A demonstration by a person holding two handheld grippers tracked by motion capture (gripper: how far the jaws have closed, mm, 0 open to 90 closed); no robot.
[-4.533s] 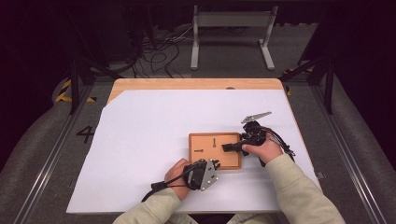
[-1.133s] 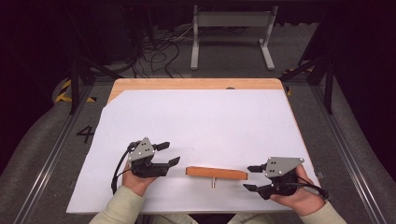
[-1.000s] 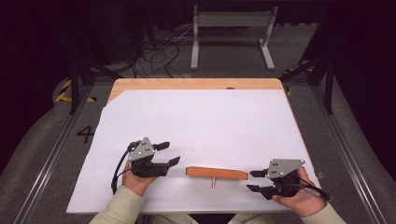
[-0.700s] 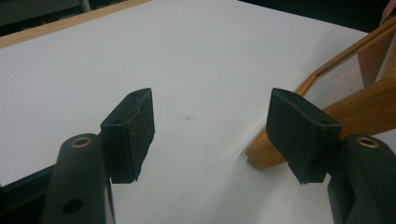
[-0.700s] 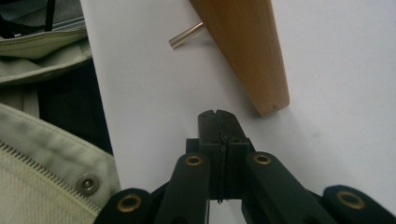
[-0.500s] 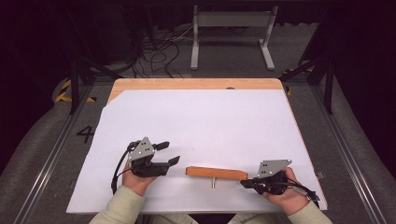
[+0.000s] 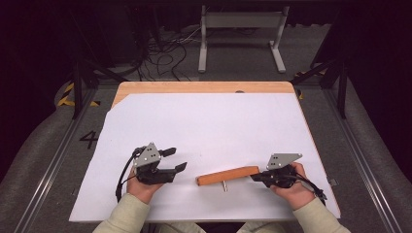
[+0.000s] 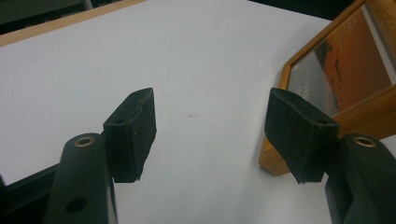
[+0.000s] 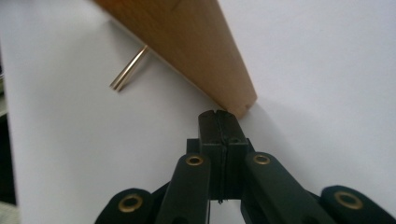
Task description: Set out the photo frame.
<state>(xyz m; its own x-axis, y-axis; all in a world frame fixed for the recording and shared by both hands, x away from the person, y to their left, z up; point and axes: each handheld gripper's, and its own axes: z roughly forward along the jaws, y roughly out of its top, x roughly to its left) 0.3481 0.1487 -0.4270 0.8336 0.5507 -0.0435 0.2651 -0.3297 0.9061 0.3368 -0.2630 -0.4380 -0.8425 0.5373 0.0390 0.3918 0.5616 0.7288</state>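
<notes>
The wooden frame [image 7: 228, 175] stands on its edge on the white sheet [image 7: 209, 126], at 6 o'clock. The right gripper [image 7: 257, 176], jaws pressed together and holding nothing, touches its 3 o'clock end; probably it is nudging the frame. The left gripper [image 7: 174, 160] waits wide open at 9 o'clock; next it must likely steady that end.

A wooden counter [image 7: 194, 87] carries a white sheet [image 7: 209, 126] that covers all but its far edge and far left corner. On the sheet's near part stands a wooden picture frame [image 7: 227, 175] on edge, propped by a thin metal leg [image 7: 224, 186].
</notes>
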